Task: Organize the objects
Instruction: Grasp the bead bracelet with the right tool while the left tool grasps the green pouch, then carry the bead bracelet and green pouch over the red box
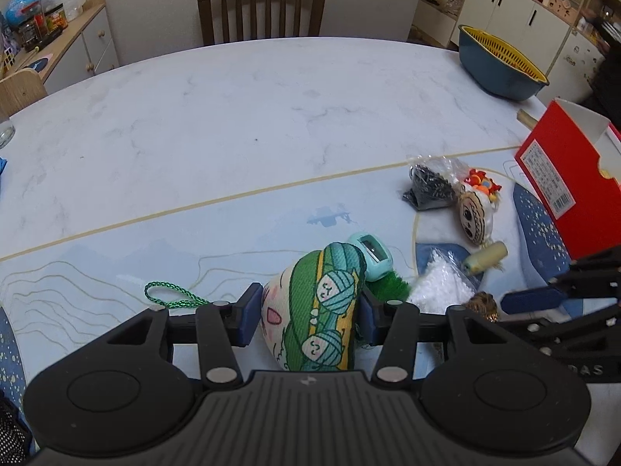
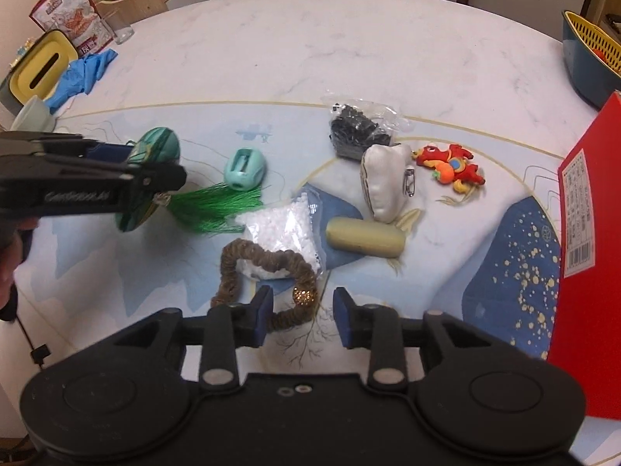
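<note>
My left gripper point(image 1: 308, 310) is shut on a green zongzi-shaped fabric pouch point(image 1: 318, 310) with a green cord loop point(image 1: 174, 295) and a green tassel point(image 2: 213, 207). The pouch also shows in the right wrist view point(image 2: 155, 151), held just above the mat. My right gripper point(image 2: 302, 316) is open over a brown scrunchie point(image 2: 268, 268) with a gold bead. Its left pad touches the scrunchie. Close by lie a bag of white beads point(image 2: 283, 229), a mint sharpener point(image 2: 245, 169), a yellow cylinder point(image 2: 365, 237), a white doll-face cushion point(image 2: 384, 182), a red toy point(image 2: 450, 167) and a bag of black bits point(image 2: 357, 132).
A red box point(image 2: 586, 252) stands at the right edge of the mat point(image 2: 512, 264). A blue and yellow colander basket point(image 1: 500, 64) sits at the far right of the table. A blue cloth point(image 2: 83, 73), a yellow-lidded box point(image 2: 39, 66) and a glass point(image 2: 118, 27) are at the far left.
</note>
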`<state>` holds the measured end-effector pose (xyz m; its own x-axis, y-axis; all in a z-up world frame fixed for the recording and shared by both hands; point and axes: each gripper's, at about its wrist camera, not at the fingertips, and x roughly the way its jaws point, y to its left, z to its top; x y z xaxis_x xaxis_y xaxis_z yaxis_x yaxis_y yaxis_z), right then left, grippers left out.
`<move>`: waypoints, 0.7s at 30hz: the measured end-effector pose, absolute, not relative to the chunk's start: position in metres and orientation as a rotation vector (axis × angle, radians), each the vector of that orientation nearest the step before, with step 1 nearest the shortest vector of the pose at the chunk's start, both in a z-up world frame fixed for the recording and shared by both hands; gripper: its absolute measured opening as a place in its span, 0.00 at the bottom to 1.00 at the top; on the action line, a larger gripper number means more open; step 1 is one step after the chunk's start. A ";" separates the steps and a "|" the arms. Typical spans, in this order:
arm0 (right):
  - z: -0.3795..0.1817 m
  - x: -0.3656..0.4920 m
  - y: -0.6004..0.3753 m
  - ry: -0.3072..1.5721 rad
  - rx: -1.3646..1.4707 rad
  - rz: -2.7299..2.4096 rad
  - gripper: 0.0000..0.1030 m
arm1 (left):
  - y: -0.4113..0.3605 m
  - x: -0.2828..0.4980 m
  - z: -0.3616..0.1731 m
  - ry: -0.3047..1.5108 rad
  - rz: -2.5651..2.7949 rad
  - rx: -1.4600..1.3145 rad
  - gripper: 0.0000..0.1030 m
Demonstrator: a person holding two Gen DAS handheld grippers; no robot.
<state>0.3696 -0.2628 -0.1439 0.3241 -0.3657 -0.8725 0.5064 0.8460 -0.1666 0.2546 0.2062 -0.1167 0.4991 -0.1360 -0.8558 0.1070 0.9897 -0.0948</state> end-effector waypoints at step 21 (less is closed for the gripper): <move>-0.138 0.353 -0.238 1.088 0.069 -0.534 0.12 | 0.210 0.236 -0.068 1.004 -0.198 -0.071 0.48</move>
